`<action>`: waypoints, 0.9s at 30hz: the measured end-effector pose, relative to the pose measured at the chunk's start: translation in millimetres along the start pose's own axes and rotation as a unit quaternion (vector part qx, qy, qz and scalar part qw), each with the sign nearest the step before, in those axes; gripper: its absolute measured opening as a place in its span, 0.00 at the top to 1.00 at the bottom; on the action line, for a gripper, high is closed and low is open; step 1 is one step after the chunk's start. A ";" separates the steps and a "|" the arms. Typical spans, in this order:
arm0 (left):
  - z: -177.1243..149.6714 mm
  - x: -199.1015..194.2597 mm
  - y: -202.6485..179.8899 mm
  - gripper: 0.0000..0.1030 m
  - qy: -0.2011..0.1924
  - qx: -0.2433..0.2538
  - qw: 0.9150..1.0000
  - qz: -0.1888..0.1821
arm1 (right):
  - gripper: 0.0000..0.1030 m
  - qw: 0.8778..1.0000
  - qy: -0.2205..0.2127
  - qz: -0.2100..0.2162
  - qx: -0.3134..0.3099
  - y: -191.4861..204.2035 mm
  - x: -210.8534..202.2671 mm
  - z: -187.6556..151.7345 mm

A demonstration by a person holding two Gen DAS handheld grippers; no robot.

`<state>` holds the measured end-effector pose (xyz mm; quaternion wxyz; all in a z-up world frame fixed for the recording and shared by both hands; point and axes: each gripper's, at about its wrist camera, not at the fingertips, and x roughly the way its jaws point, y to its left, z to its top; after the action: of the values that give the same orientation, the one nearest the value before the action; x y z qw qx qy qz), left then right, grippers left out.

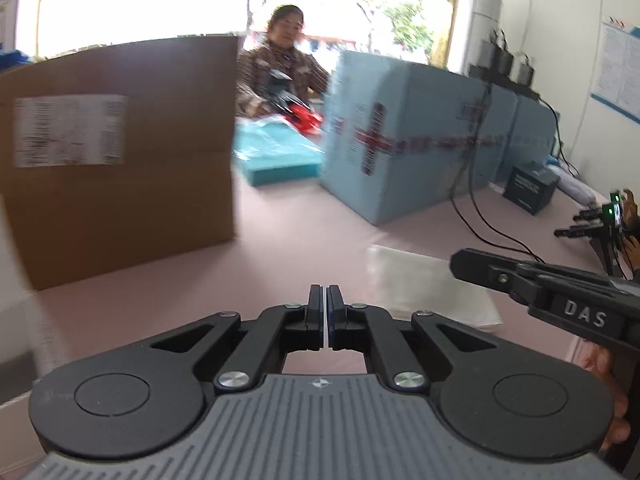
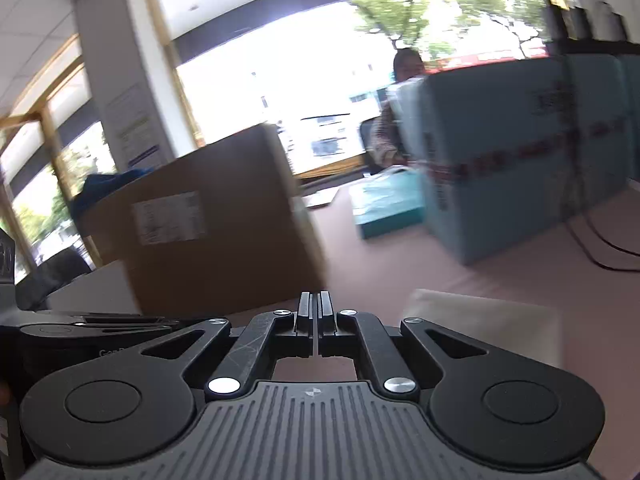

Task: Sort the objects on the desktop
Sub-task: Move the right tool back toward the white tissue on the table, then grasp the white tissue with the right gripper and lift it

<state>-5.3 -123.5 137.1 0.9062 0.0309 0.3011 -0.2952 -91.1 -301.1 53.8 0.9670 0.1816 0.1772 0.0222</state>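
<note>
Pink table [image 1: 304, 240] (windows [image 2: 280, 76] behind)

One brown carton [image 1: 120, 152], two pale blue boxes [image 1: 404, 136], one teal packet [image 1: 276, 152], one clear sheet [image 1: 428, 284]

Left gripper [image 1: 324, 300] with fingers pressed together above a pink table [image 1: 280, 240]. Right gripper [image 1: 472, 266] enters from the right over a white sheet [image 1: 424, 284]. Behind: brown cardboard box [image 1: 120, 160] at left, teal flat package [image 1: 276, 152], light-blue box [image 1: 408, 136] with black cables [image 1: 476, 216]. A person [image 1: 280, 68] sits opposite.
</note>
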 end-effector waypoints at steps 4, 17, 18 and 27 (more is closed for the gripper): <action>2.2 65.1 -13.9 0.98 0.033 -0.028 0.999 -0.023 | 0.98 0.998 -0.009 -0.053 0.038 -56.6 3.6 -11.9; -17.2 152.2 3.8 0.45 0.032 -0.106 0.985 -0.132 | 0.43 0.967 0.004 -0.082 0.241 -199.2 35.2 -50.8; -18.1 153.3 5.6 0.17 0.028 -0.116 0.982 -0.144 | 0.43 0.966 0.002 -0.083 0.244 -199.8 35.4 -51.4; -28.6 178.5 -3.1 0.17 0.091 -0.141 0.957 -0.236 | 0.28 0.978 0.045 -0.073 0.189 -178.1 55.6 -54.6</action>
<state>93.0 -211.6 13.5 0.7748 -0.1421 0.4196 -0.4510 -62.0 -442.6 -76.3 0.9051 0.3468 0.2345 -0.0737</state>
